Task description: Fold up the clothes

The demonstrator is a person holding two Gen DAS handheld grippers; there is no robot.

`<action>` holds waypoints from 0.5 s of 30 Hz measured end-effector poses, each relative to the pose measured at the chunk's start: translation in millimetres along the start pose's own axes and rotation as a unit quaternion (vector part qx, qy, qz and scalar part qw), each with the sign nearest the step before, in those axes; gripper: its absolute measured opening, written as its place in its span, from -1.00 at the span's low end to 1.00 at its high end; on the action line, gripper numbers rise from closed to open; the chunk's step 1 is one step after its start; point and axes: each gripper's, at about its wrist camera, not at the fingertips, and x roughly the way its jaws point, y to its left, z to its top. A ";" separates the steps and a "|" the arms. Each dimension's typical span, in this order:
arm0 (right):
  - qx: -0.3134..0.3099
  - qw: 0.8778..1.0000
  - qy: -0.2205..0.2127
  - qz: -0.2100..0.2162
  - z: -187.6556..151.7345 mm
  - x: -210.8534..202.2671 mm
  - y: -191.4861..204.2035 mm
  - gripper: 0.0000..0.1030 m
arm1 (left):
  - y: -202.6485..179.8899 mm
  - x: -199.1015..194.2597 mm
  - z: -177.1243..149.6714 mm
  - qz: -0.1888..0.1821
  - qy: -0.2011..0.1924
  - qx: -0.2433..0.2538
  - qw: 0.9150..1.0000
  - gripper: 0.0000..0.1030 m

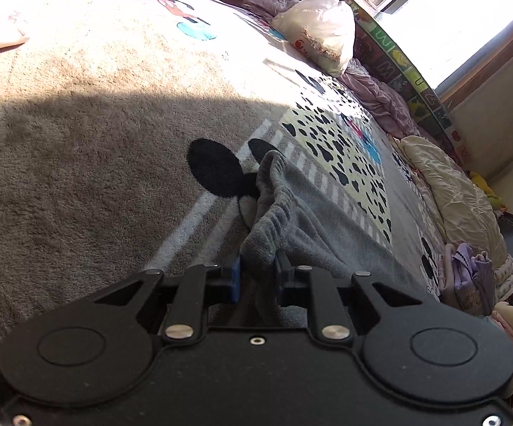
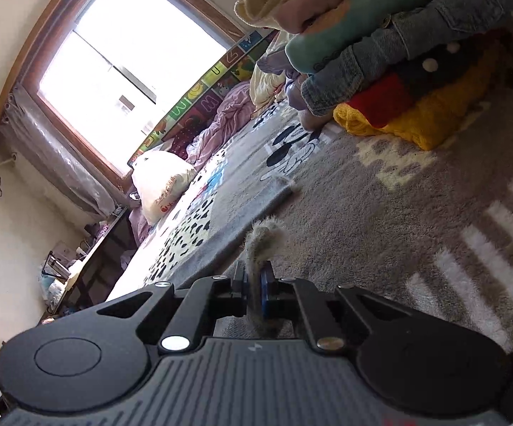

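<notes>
Jaws of the left gripper (image 1: 256, 269) pinch the bunched elastic waistband of a pair of grey fleece trousers (image 1: 313, 227), whose legs trail away to the right across a plush cartoon-print blanket (image 1: 79, 163) covering the bed. The blue pads (image 1: 236, 277) press the cloth from both sides. The right gripper (image 2: 256, 280) clamps a thin fold of the same grey cloth between its 2 nearly touching fingers, and a short tuft stands up past the tips. The far edge of the garment lies flat on the blanket ahead of it. Just beyond, on the right, rises a stack of folded clothes (image 2: 398, 56), with a yellow knit at the bottom and denim above it. A white plastic bag (image 1: 320, 28) sits near the bed's far side, beside crumpled pink bedding (image 1: 384, 99) and a bright window (image 2: 132, 53).
</notes>
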 end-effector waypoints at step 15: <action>-0.139 0.984 -0.018 -0.110 -19.1 -0.5 27.7 -0.44 | -54.1 -7.0 -20.4 0.000 -0.103 0.172 0.980 -0.28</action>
